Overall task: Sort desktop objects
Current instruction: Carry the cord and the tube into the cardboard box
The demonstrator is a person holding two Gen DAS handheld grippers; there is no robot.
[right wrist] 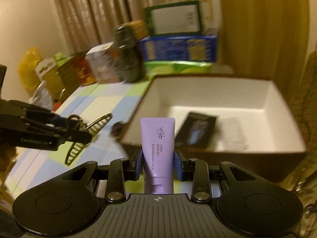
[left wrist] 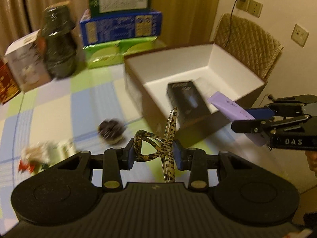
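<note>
Leopard-print hair claw and lilac tube, both clamped above white box.

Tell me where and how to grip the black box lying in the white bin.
Grip the black box across its narrow width, coming down from above through the white bin's open top. It lies flat, long sides exposed; the walls block any sideways approach.
</note>
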